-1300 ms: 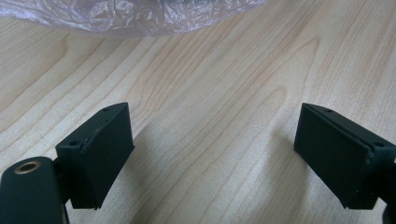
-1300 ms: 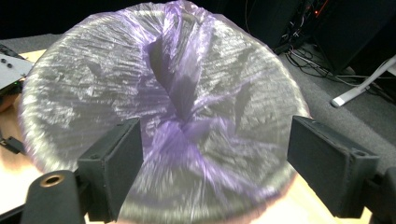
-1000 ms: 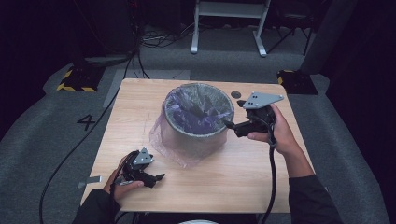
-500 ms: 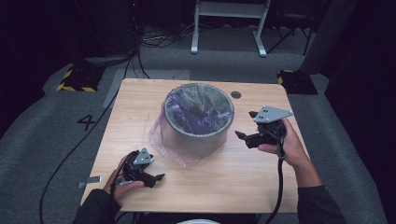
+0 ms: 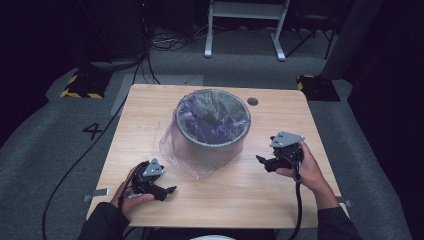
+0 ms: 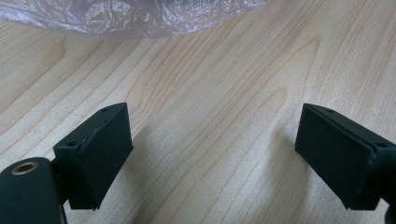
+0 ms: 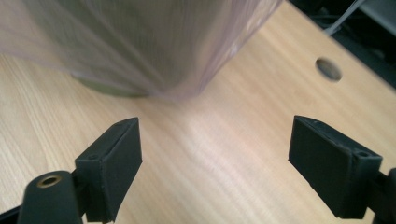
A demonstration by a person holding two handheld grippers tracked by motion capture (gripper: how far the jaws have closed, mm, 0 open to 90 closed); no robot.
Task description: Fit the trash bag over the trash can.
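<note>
L to R. The left claw (image 5: 169, 190) rests on the near-left of the wooden surface (image 5: 150, 107), jaws wide w/ nothing between them; it sits where it did a sec ago. In the left gripper view its two black pads (image 6: 100, 149) frame bare wood, w/ the crumpled hem of the bag (image 6: 140, 16) just beyond.

Centre: the waste bin (image 5: 212, 145), a grey round tub, stands upright mid-surface, toward the far side. Its long axis runs vertical, mouth pointing up. The purple-tinted plastic bag (image 5: 180, 160) lines it, folded over the rim and draped down the outside, w/ loose film pooling on the surface at the bin's near-left.

Right: the right claw (image 5: 261, 161) has changed most. A sec ago it was up at the bin's right rim; now it's come down and toward the near-right, apart from the bin, low over the surface. Jaws wide, empty, pointing left at the bin's lower wall; the right gripper view shows the draped film (image 7: 154, 46) ahead of the pads (image 7: 114, 158), not touched.

Reading: rim work on that side looks finished, bag seems seated; both claws clear suggests the lining step is about done, maybe only loose skirt left to tidy.
</note>
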